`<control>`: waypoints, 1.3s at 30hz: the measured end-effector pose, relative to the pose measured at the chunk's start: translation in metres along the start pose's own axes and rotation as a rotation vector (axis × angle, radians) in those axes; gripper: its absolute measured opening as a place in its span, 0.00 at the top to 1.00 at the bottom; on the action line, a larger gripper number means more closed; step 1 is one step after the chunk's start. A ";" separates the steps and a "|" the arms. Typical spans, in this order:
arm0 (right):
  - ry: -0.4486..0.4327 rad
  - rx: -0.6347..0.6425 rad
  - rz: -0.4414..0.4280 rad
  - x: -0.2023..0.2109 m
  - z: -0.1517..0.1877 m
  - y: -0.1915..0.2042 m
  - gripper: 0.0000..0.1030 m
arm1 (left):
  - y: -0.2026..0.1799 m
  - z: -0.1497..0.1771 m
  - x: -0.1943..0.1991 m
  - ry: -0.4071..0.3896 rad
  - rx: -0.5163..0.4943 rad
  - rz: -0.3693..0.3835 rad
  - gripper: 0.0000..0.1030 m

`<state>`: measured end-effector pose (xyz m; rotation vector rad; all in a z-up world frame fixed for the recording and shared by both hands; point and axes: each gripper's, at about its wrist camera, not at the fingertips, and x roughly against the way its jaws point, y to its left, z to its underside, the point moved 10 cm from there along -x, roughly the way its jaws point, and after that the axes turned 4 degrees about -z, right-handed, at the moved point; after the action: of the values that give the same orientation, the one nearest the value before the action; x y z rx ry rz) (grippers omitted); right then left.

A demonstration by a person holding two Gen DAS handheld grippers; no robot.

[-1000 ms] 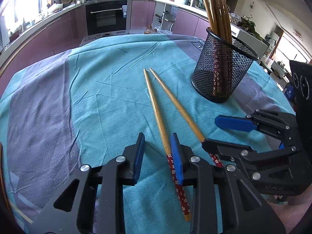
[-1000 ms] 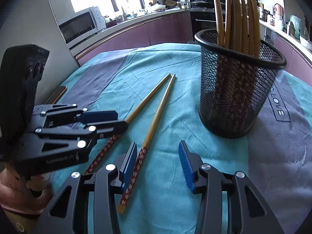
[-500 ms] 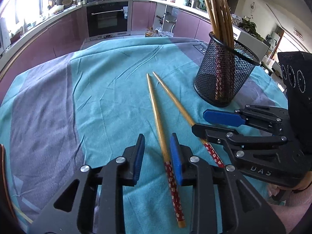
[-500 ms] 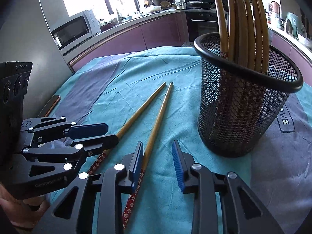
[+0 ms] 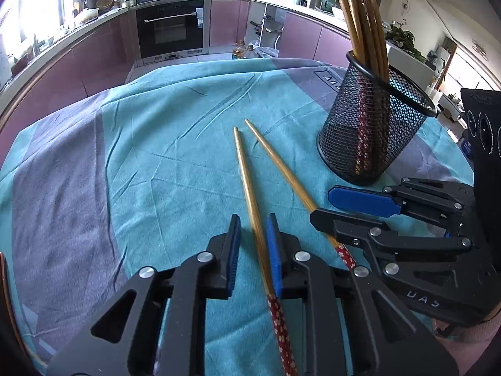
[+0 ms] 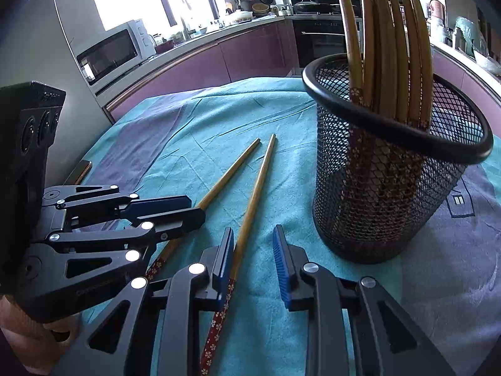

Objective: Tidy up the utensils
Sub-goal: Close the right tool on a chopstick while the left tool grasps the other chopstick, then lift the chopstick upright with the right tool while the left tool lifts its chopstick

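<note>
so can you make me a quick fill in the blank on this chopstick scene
1. The loose chopsticks on the cloth number ____.
2. The mesh holder is coloured ____.
3. The tablecloth is mainly ____ with grey bands.
4. The chopsticks in the holder stand with their patterned ends pointing ____.

Missing words: two; black; teal; down

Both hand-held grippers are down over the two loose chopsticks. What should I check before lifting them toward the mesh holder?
1. Left hand-held gripper straddles the left chopstick: ok.
2. Right hand-held gripper straddles the right chopstick: ok.
3. Pads clamped on both sticks: not ok. Both sets of jaws have just been closing, but gaps remain beside each stick.
4. Mesh holder upright: ok.
5. Room in the holder for two more: ok, open space shows inside the rim.
6. Grippers clear of each other for the lift: cannot tell. They sit close side by side.
</note>
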<state>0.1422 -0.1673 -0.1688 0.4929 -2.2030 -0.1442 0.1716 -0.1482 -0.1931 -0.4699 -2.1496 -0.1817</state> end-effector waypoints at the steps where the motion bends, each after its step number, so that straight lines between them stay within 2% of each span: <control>1: -0.001 -0.001 0.002 0.000 -0.001 0.000 0.78 | 0.000 -0.001 -0.001 0.000 0.000 -0.002 0.86; 7: -0.002 -0.010 0.010 -0.004 -0.004 -0.001 0.81 | -0.002 -0.007 -0.007 0.002 0.015 0.000 0.90; 13: -0.011 -0.045 0.005 -0.005 -0.005 -0.005 0.94 | -0.003 -0.008 -0.009 -0.001 0.025 -0.003 0.91; 24: -0.065 -0.067 -0.034 0.014 -0.006 -0.002 0.95 | 0.004 -0.005 0.000 -0.015 0.062 -0.004 0.93; 30: -0.044 -0.029 -0.087 0.016 -0.002 0.015 0.95 | 0.000 0.003 0.003 -0.009 0.048 0.004 0.93; 39: 0.022 -0.006 -0.069 0.000 0.005 0.016 0.94 | -0.003 0.011 0.003 0.016 0.016 0.007 0.92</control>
<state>0.1334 -0.1533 -0.1681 0.5646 -2.1647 -0.1811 0.1608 -0.1467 -0.1965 -0.4656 -2.1316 -0.1634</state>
